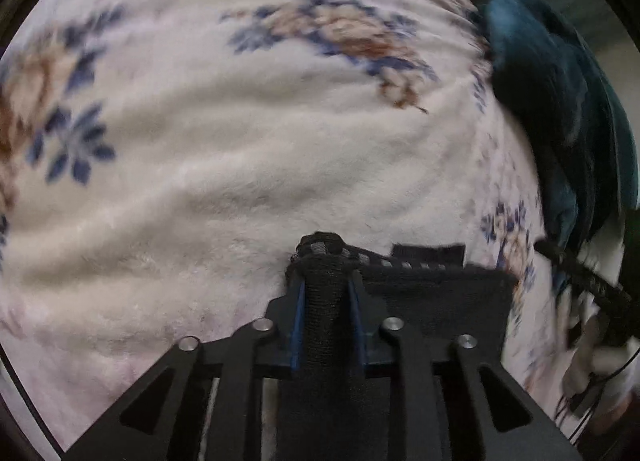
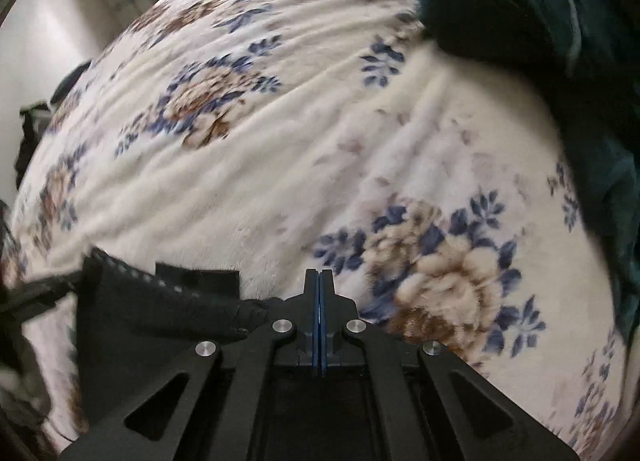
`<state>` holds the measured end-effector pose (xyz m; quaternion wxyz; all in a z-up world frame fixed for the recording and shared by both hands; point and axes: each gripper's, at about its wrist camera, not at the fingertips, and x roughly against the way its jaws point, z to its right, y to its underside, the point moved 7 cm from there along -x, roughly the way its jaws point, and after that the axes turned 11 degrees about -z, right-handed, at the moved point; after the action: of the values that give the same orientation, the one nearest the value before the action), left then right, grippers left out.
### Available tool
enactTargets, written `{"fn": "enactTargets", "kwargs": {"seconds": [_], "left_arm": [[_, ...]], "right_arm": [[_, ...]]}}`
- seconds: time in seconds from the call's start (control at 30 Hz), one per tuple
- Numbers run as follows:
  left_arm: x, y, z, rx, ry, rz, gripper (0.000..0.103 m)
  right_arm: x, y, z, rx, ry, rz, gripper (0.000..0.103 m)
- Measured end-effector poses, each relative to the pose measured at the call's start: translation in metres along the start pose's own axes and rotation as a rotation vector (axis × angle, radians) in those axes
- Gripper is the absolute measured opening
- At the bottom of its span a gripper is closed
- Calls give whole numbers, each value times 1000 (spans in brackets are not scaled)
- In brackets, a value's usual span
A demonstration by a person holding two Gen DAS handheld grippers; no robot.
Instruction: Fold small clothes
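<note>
Left gripper (image 1: 326, 289) pinching bunched fold of black knit garment (image 1: 436, 301), on floral fleece blanket (image 1: 240, 165); teal fabric (image 1: 560, 101) at blanket's right edge.

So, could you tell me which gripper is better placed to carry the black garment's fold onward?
Left. The left gripper already pinches a bunched part of the black garment between its pads. The right gripper is shut on nothing, beside the cloth, over the floral blanket.
</note>
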<state>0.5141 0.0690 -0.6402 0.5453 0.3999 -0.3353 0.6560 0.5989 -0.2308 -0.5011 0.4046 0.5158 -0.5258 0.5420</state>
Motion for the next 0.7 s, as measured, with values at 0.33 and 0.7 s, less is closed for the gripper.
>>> {"fn": "enactTargets", "kwargs": {"seconds": [0.33,0.7], "left_arm": [[7,7,-7,17,44,-37,66],[2,105,-29,115,163,-176,92]], "right_arm": [[-22,16,24,-167,-291,-210,56],[-62,194,79,-464,-487,-446,76]]}}
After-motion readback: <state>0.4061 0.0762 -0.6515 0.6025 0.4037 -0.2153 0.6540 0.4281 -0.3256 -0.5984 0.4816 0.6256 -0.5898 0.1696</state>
